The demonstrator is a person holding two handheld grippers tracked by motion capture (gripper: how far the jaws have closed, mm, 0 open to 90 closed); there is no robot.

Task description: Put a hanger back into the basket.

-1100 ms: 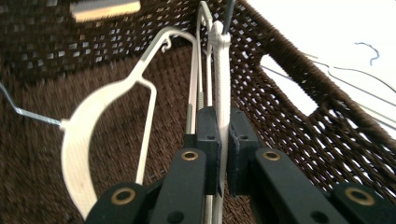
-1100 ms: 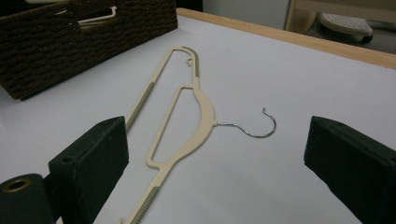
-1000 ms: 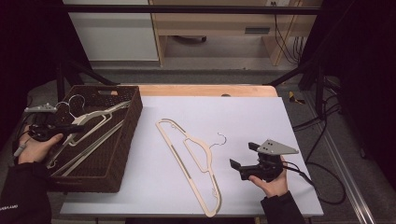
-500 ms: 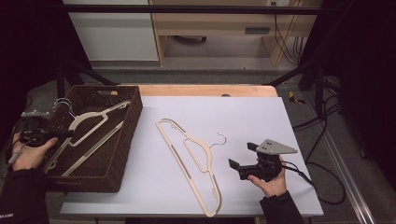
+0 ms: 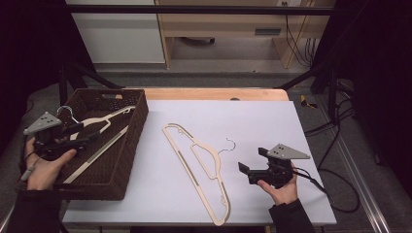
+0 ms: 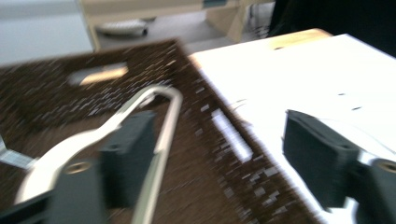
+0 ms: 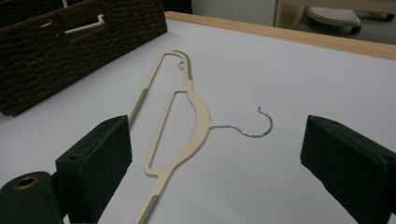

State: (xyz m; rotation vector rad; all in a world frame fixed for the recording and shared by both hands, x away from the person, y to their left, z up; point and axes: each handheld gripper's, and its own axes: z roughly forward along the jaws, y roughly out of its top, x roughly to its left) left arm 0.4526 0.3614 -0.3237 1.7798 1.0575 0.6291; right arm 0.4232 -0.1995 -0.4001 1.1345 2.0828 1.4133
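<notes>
Left tool: you hold it over the near left part of the basket; its jaws have just been opening and now stand apart, nothing clamped between them.
Hanger in basket: cream, lying inside the brown woven basket, its metal hook toward your left hand; in the left gripper view it lies below and behind the left jaw, blurred.
Right tool: you hold it low over the near right of the white tabletop, jaws wide apart, nothing between the pads.
Hanger on tabletop: cream, flat on the tabletop between basket and right tool, hook pointing right; in the right gripper view it lies ahead of the open jaws, untouched.
</notes>
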